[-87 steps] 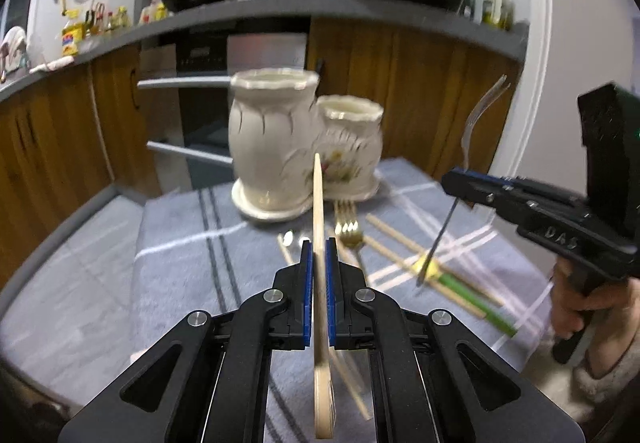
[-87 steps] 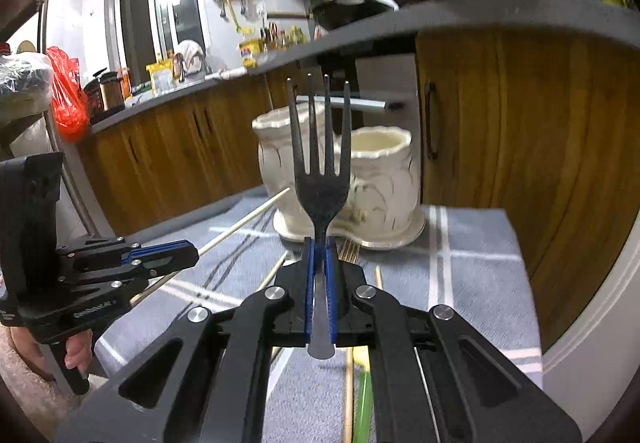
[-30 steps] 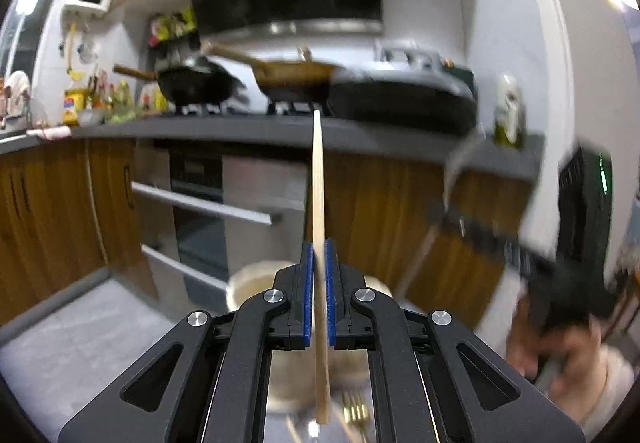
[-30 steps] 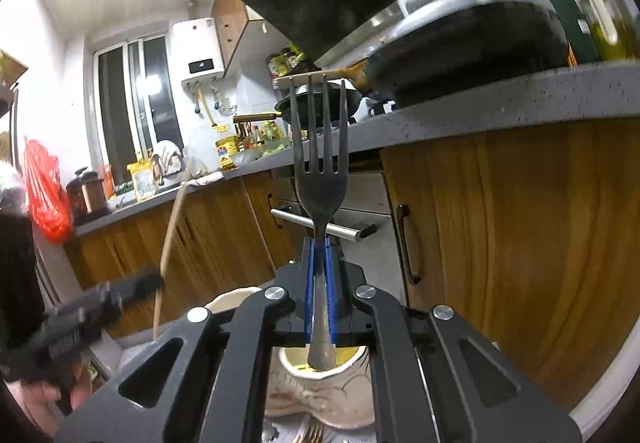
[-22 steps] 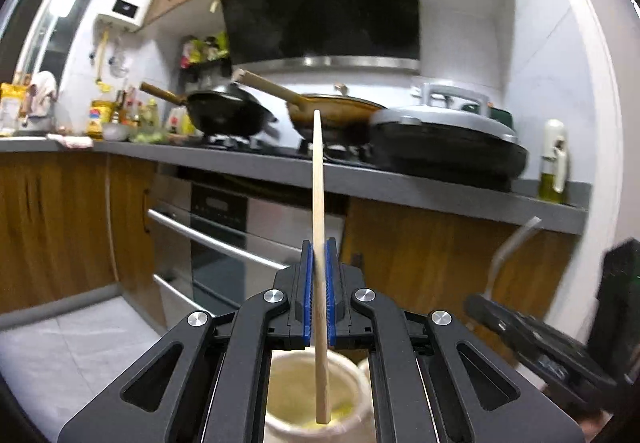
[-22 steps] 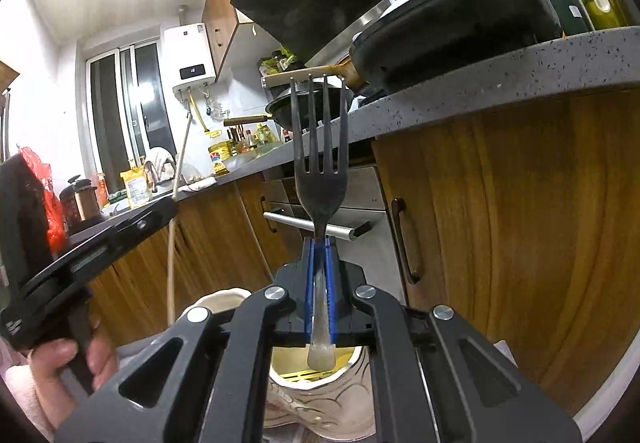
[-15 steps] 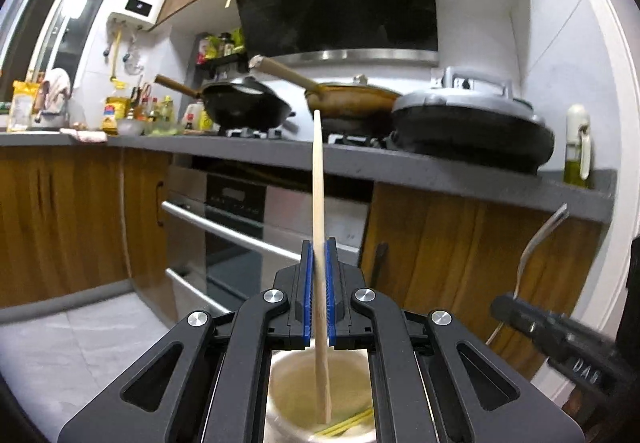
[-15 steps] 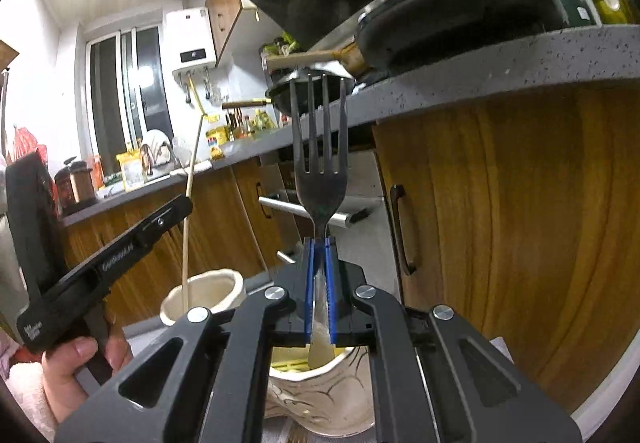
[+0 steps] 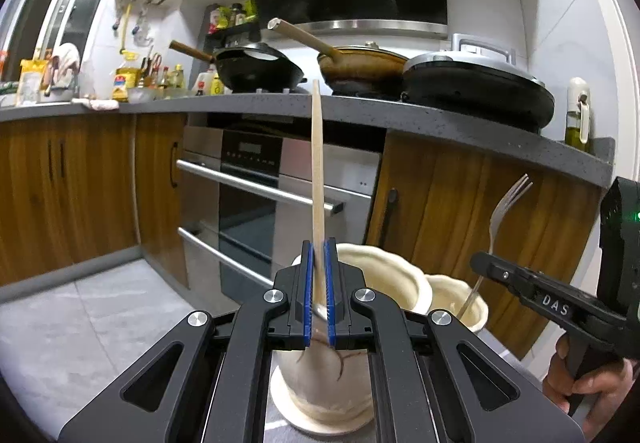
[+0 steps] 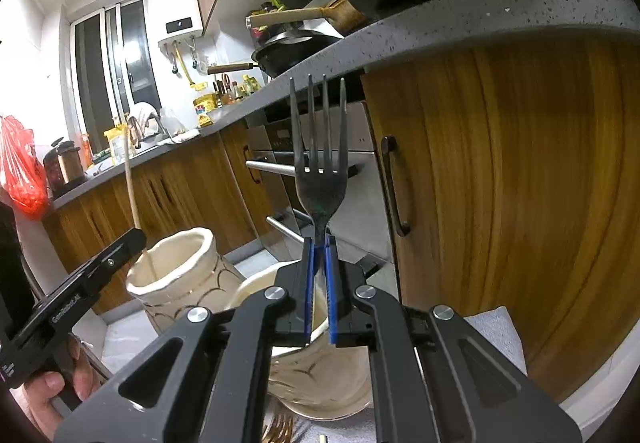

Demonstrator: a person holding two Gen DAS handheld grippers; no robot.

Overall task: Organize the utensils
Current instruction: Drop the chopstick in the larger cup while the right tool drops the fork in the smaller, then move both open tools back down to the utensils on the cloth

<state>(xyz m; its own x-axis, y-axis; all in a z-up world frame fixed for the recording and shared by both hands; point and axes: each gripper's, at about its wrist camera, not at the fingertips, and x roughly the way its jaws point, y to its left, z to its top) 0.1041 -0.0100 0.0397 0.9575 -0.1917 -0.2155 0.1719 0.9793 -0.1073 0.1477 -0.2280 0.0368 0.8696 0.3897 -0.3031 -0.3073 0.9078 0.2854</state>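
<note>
My left gripper [image 9: 318, 295] is shut on a wooden chopstick [image 9: 317, 171] that stands upright, its lower end dipping into the taller cream vase [image 9: 384, 279]. My right gripper [image 10: 319, 283] is shut on a dark metal fork [image 10: 320, 163], tines up, with the handle end going down into the shorter cream vase [image 10: 320, 379]. In the left wrist view the fork [image 9: 500, 215] and right gripper [image 9: 480, 263] show over the shorter vase [image 9: 460, 295]. In the right wrist view the chopstick [image 10: 132, 187] enters the taller vase [image 10: 180, 279] beside the left gripper [image 10: 138, 237].
Both vases stand on a white saucer [image 9: 320, 419] on a grey cloth [image 10: 496, 327]. A gold fork [image 10: 280, 431] lies on the cloth below. Wooden cabinets [image 10: 500, 203], an oven [image 9: 248, 203] and a grey counter edge [image 9: 400, 115] with pans are close behind.
Both grippers have come down with their utensils: the vases have risen in both views, and the chopstick's and the fork's lower ends now reach into the vase mouths.
</note>
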